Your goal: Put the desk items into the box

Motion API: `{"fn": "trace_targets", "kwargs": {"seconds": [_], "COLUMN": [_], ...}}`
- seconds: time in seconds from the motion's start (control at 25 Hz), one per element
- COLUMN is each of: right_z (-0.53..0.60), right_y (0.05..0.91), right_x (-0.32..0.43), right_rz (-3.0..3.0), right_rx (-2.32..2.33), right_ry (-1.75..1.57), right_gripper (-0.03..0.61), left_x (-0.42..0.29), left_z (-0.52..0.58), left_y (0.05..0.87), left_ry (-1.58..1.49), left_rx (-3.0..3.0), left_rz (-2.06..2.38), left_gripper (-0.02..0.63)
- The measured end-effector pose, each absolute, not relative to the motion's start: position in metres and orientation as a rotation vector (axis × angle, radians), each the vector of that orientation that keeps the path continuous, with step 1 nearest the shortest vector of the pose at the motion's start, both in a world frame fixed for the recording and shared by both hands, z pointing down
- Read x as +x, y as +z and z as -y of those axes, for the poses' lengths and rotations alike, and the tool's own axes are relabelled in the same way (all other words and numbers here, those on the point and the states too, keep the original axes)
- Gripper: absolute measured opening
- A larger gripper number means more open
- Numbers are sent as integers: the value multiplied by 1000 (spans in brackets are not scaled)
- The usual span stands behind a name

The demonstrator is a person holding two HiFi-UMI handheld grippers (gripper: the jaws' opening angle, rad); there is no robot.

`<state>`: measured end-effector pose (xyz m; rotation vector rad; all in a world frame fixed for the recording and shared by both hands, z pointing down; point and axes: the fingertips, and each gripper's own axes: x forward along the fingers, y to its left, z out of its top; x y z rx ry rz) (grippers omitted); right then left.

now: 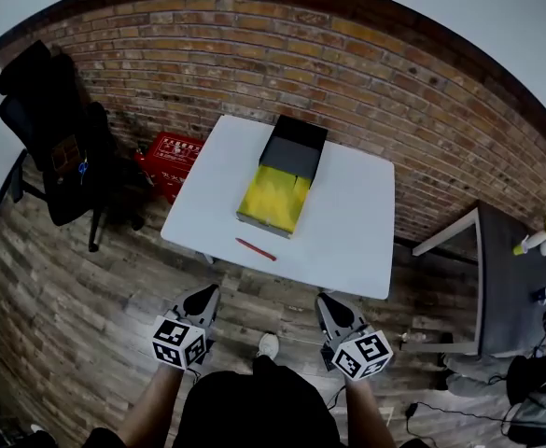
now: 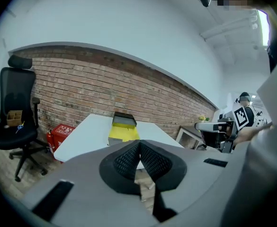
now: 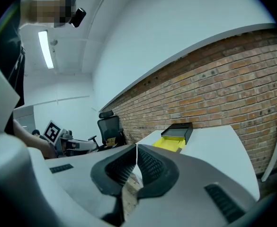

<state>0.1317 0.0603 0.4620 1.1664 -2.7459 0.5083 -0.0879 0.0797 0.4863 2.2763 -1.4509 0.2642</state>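
An open box with a yellow inside and a black lid folded back lies on the white table. A red pen rests near the table's front edge. My left gripper and right gripper hover over the floor in front of the table, both shut and holding nothing. In the left gripper view the shut jaws point toward the box. The right gripper also aims at the box.
A black office chair stands at the left, a red basket beside the table. A brick wall runs behind. A grey side desk with small items stands at the right. Wooden floor lies between me and the table.
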Motion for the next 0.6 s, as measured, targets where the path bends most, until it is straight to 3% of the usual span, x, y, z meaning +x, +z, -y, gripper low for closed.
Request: {"fn": "trace_targets", "kwargs": {"seconds": [0.6], "right_z": [8], "right_y": [483], "right_x": [157], "right_rz": [2769], "right_rx": [1012], "right_ry": [557], "right_gripper": [21], "left_x": [-49], "left_z": [-19], "left_y": [499], "left_ry": [319], "left_rx": [2236], "left_rz": [1497], "left_gripper": [14]}}
